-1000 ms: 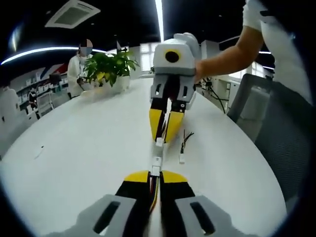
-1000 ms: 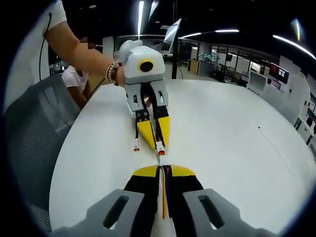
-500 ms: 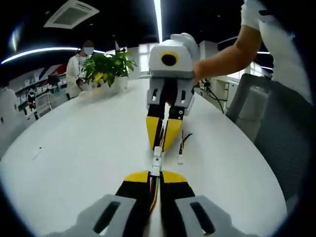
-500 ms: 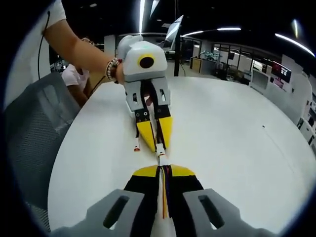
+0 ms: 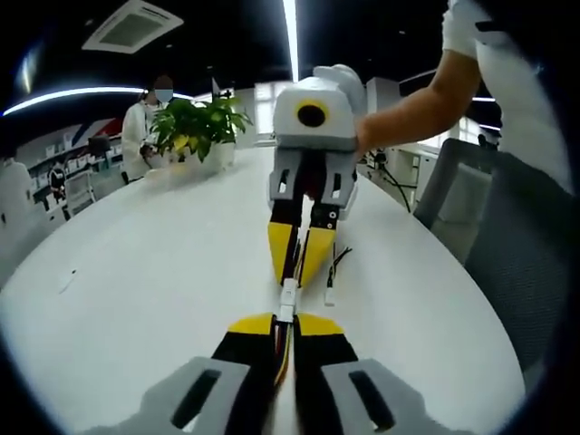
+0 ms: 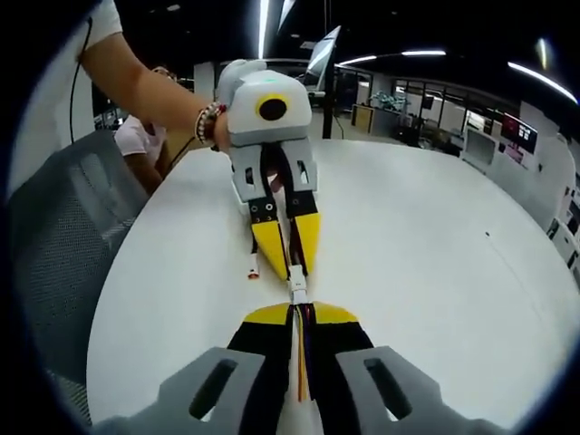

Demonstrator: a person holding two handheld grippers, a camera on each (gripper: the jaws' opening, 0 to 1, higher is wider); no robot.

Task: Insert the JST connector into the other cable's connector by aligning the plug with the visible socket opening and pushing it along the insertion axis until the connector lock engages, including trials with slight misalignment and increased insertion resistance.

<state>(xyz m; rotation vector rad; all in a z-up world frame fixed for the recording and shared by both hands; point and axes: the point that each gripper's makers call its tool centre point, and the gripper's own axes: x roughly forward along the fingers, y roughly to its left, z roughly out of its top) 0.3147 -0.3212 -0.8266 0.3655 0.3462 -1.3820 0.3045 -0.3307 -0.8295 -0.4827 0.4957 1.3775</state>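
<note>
My left gripper is shut on a thin wired cable whose white JST connector sticks out past its yellow tips. Facing it, my right gripper is shut on the other cable, with that cable's white connector at its tips. The two connectors meet end to end just above the white table; whether the lock is seated I cannot tell. In the right gripper view the right gripper and left gripper stand tip to tip with the joined white connectors between them.
A spare cable with a white plug lies on the table beside the grippers, also seen as a spare cable. A potted plant stands at the far edge, a grey chair beside the table. A person's arm holds the left gripper.
The two grippers have closed the gap between them. The connectors, slightly apart a second ago, now touch end to end.
</note>
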